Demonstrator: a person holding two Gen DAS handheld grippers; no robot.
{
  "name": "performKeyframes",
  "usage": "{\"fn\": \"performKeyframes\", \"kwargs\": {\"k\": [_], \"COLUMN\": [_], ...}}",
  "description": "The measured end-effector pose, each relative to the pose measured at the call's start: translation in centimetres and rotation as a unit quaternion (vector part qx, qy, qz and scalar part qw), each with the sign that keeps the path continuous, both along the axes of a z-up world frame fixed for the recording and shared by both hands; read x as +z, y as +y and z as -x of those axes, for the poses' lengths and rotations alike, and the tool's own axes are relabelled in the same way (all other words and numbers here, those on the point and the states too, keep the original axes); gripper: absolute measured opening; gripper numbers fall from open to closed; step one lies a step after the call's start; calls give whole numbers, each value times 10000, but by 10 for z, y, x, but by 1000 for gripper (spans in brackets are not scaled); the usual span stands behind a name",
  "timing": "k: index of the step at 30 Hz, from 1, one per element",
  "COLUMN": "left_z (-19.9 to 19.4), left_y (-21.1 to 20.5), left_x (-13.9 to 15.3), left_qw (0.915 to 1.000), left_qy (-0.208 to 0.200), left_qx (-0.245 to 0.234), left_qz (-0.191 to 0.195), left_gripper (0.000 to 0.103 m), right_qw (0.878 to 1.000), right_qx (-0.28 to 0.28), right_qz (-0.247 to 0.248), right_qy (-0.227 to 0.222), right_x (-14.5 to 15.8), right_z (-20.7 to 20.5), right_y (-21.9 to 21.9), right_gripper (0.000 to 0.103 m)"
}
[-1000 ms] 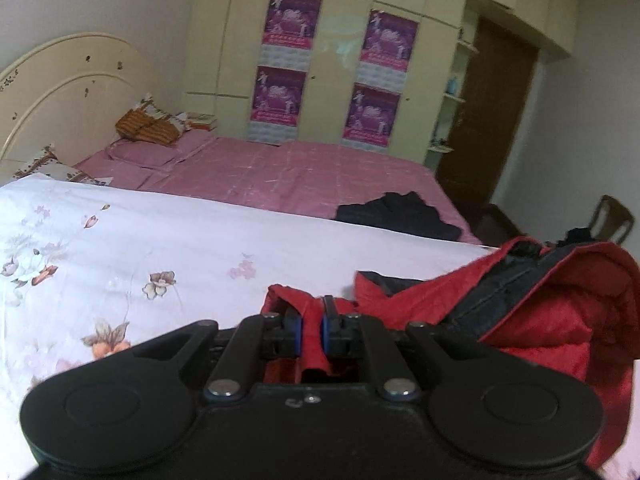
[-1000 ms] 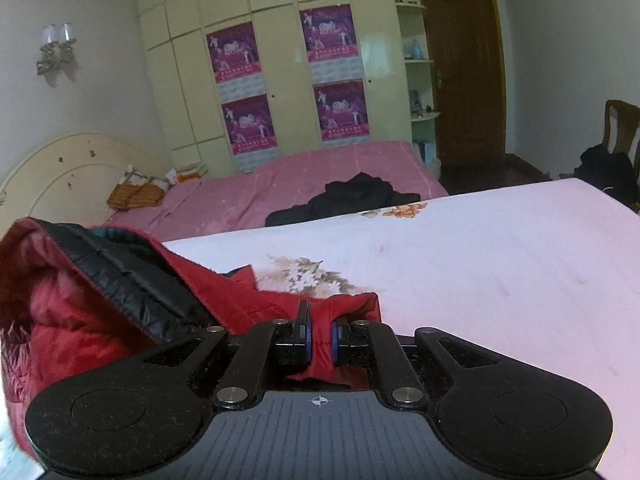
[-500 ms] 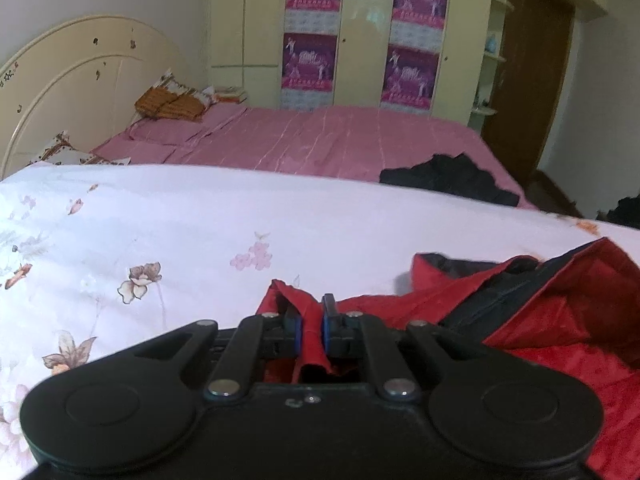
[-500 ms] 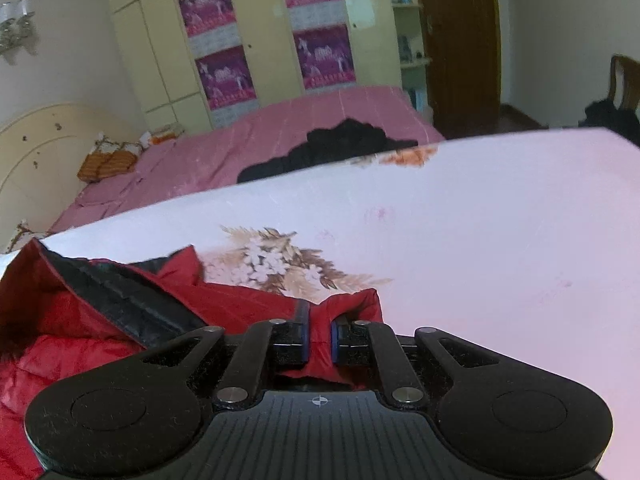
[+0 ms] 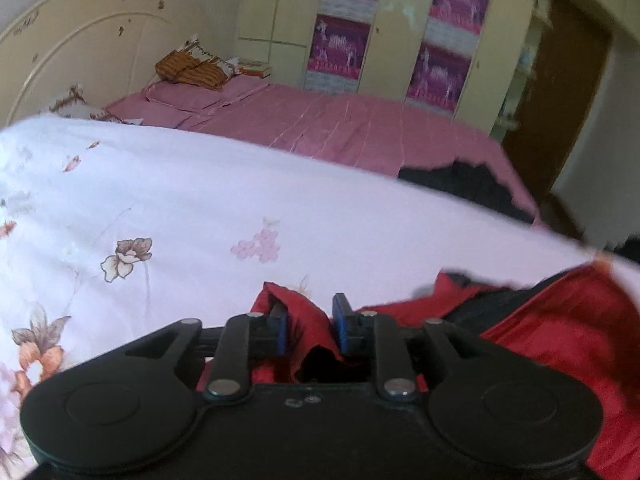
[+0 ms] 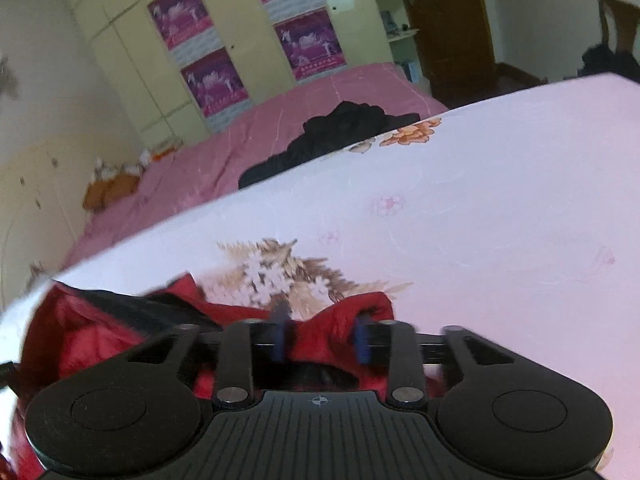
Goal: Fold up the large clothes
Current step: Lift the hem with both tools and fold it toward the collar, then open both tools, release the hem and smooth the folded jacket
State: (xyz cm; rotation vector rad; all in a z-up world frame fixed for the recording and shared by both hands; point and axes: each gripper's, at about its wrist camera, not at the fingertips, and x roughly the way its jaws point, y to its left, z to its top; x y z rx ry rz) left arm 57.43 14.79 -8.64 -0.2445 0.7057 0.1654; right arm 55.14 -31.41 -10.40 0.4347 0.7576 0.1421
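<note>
A red padded jacket (image 5: 560, 320) with a black lining lies on the white flowered bedspread (image 5: 180, 208). In the left wrist view one red corner of it sits loosely between the blue pads of my left gripper (image 5: 310, 320), whose jaws are opening and no longer press the cloth. In the right wrist view the red jacket (image 6: 100, 332) spreads to the left, and another corner bulges between the fingers of my right gripper (image 6: 320, 336). Those jaws are opening wide too, the pads apart from the cloth.
Behind the white spread lies a pink bed (image 5: 340, 128) with a black garment (image 6: 332, 136) on it and pillows by the cream headboard (image 5: 92, 40). A wardrobe with purple posters (image 5: 452, 40), a brown door (image 6: 444, 20) and a chair (image 6: 616, 28) stand beyond.
Both grippers came down toward the bedspread with the jacket corners, then their jaws parted and let go of the cloth. The jacket now lies flatter on the bed.
</note>
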Motion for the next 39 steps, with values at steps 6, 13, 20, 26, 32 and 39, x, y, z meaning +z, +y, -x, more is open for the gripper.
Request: {"fn": "performKeyframes", "kwargs": {"k": [6,13,20,26,32,39], "left_z": [22,45,46,23,8,2], "left_y": [-9,-29,-75,-99,-90,-78], "left_x": [25,28,14,-2,-33,-51], "left_qw": [9942,9909,9812,9786,9842,9891], "left_qy": [-832,-771,-590,-388,-110,36], "left_qx": [122,-367,-1049,-1292,-1046,-702], "left_qz": [-671,-1039,-1509,-1551,-1424,-1295], "left_gripper": [100,97,93,84,86,100], "right_qw": [9986,9895,9834,9823,9800,9708], "right_qx": [-85,266,827,1021,945,565], "right_qz": [328,1033,1322,1321,1567,2295], "right_qy": [-395,-975,-923,-846,-778,-416], "right_x": [17,39,26,10,-11,-55], "right_z": [8,34,45,33,12,-17], "right_y": [7,34,83,123,142,125], "right_gripper": [95,94,67,67,67,67]}}
